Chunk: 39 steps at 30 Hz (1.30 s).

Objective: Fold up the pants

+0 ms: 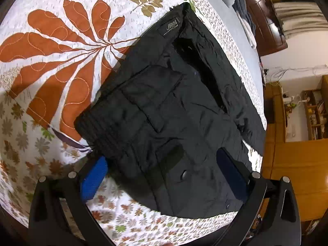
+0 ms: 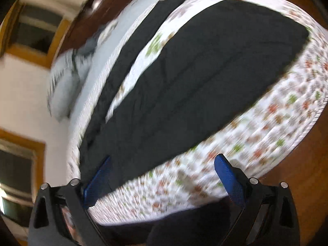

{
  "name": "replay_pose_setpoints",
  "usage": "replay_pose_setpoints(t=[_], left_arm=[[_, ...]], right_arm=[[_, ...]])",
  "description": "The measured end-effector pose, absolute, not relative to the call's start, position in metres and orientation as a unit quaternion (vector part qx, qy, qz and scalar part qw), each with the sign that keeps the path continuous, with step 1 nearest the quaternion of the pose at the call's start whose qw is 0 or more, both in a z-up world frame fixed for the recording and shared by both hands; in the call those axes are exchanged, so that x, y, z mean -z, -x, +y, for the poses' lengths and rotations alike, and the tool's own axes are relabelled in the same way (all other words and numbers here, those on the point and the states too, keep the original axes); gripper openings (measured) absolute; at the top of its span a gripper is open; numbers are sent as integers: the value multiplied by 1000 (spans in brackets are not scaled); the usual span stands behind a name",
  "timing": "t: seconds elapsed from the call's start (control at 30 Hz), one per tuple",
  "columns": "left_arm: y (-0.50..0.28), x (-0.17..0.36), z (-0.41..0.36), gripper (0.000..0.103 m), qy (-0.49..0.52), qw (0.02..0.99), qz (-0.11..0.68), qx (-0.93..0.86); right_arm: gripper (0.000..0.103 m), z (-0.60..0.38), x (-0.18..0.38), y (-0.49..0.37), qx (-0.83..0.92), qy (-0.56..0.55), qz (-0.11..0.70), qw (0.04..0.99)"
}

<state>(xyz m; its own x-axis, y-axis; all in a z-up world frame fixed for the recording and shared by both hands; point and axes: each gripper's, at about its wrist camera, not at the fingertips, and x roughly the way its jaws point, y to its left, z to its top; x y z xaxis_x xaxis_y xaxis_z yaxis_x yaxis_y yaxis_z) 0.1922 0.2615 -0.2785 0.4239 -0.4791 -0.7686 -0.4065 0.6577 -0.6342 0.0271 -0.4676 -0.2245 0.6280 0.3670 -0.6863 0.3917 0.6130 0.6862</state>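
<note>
Black cargo pants [image 1: 174,106] lie flat on a floral quilt [image 1: 51,61], waistband with a label at the far end, pockets and snap buttons near me. My left gripper [image 1: 164,172] is open above the near part of the pants, one blue pad [image 1: 94,182] over the quilt, the other [image 1: 231,170] over the fabric. In the blurred right wrist view the two pant legs [image 2: 194,86] stretch away across the quilt [image 2: 266,127]. My right gripper [image 2: 162,170] is open and empty above the near edge of a leg.
The bed edge runs along the right in the left wrist view, with wooden flooring [image 1: 291,164] and shelves [image 1: 313,114] beyond. Grey pillows [image 2: 67,82] lie at the far side of the bed. A wooden floor [image 2: 307,164] lies past the quilt edge.
</note>
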Motion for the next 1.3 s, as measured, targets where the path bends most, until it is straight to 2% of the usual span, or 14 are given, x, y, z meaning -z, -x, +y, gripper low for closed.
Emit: replay_pose_setpoints(t=[0.17,0.2,0.27,0.37,0.5,0.57,0.63,0.67,0.7,0.83,0.87,0.93,1.13,1.3], left_arm=[[-191,279,252,99,388,760,521,15],[-191,278,249,94,375,765,524,5],[-189,278,249,73,355,769,531,-16],[-183,280,256,54,348,769,534,-43],[-177,282,264,51,368,768,522,-46],[-176,283,265,52,379,767,515,-52],[-176,282,263,52,373,769,515,-64],[-175,280,260,48,362,771,519,-72],[-176,279,258,45,352,773,522,-79],[-174,272,258,23,353,772,518,-102],[-173,269,259,21,353,774,515,-106],[-169,262,263,19,351,776,512,-114],[-144,259,289,18,372,761,517,-126],[-124,270,306,28,371,769,508,-118]], right_arm=[[100,-563,244,-4,63,-561,345,749],[100,-579,248,0,65,-580,328,743],[100,-594,251,2,66,-592,313,740],[100,-612,256,3,64,-600,300,739],[98,-628,265,-9,64,-603,287,741],[88,-630,269,-16,61,-607,284,740],[71,-634,273,-24,57,-604,288,741],[67,-634,275,-29,59,-600,295,742],[58,-634,277,-32,59,-596,301,742],[21,-624,274,-44,58,-567,329,753],[18,-621,273,-44,58,-565,331,753],[14,-614,270,-45,58,-560,335,755],[14,-586,258,-48,48,-532,360,765],[14,-568,273,-56,71,-495,408,764]])
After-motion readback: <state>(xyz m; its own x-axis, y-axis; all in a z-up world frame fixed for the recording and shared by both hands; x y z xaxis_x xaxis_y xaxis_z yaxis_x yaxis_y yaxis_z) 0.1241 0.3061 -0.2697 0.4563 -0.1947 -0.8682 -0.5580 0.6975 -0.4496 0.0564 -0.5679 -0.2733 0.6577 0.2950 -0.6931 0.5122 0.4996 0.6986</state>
